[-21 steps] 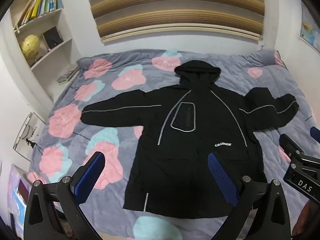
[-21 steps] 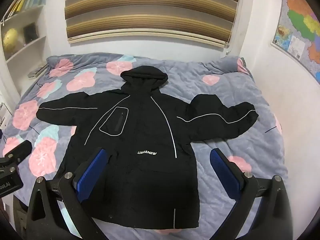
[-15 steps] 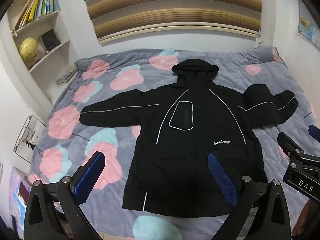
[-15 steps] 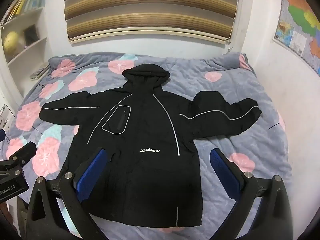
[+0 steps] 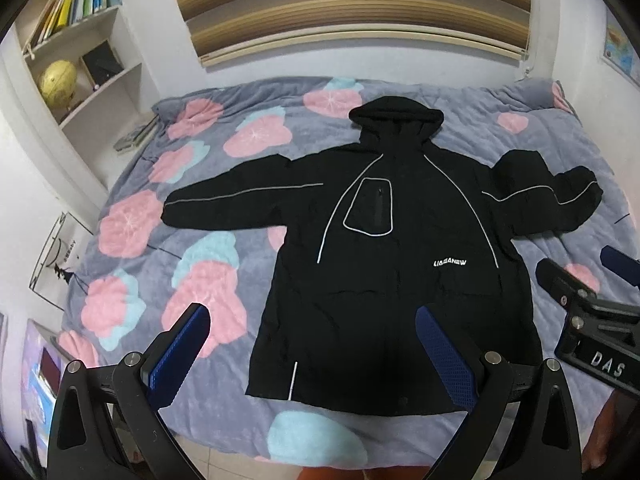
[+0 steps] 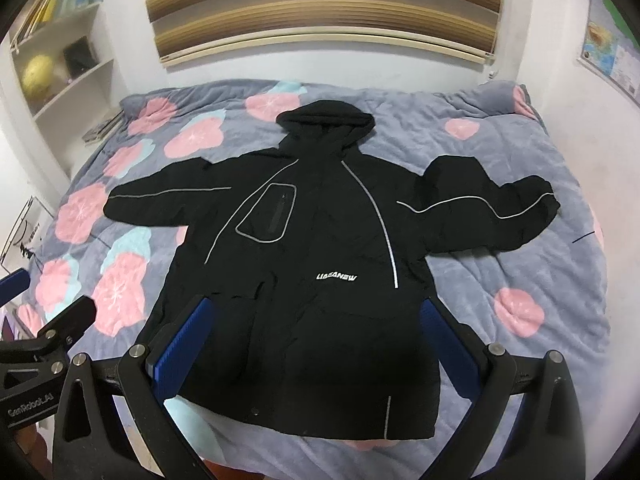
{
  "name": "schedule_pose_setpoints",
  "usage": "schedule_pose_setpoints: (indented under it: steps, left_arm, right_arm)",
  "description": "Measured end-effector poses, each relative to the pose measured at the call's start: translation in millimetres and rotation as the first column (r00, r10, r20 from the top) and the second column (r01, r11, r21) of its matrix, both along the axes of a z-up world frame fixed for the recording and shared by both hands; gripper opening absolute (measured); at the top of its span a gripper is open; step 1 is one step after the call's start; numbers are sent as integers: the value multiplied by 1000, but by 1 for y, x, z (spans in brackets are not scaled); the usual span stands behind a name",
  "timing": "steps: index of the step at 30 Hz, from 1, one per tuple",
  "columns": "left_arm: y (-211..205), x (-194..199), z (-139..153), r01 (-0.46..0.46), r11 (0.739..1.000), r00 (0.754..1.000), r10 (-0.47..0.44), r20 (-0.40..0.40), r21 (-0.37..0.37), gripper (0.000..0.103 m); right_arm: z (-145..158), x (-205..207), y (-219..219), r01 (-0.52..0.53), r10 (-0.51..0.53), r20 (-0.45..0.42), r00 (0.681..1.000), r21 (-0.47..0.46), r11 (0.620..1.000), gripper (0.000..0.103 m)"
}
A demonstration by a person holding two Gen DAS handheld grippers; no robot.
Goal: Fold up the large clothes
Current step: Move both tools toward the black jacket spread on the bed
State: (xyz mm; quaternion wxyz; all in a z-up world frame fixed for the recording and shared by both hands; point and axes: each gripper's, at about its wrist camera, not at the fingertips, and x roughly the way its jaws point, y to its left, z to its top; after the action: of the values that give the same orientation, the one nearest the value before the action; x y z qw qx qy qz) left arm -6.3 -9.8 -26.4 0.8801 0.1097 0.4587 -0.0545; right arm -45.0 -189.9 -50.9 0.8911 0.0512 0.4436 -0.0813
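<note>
Black hooded jacket (image 5: 392, 264) lies flat, front up, mid-bedspread (image 5: 168, 264); L gripper (image 5: 316, 344) & R gripper (image 6: 316, 328), jaws spread, empty, have drifted slightly closer over hem—folding not begun.

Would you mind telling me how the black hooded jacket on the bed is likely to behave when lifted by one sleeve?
The black hooded jacket will probably drape limply, since it lies creased on the floral grey quilt. Its puffy sleeves suggest padding, so perhaps bulky rather than heavy. The rest would likely trail behind.
</note>
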Motion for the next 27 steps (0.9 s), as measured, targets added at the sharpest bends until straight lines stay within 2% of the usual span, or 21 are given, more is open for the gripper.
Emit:
schedule_pose_setpoints:
  steps: [10,16,27]
  left_arm:
    - [21,22,-6,46,996,999,-48,-23,-73,102]
    - [33,36,-2,48,997,999,-48,3,-68,102]
    - [45,63,-9,59,996,998,-59,-3,-62,102]
  right_arm:
    - [8,16,27,36,-38,-30,999,-60,998,103]
    - [10,26,36,96,-100,-38,994,-111,989,103]
    - [0,34,35,166,-173,-59,983,-105,980,103]
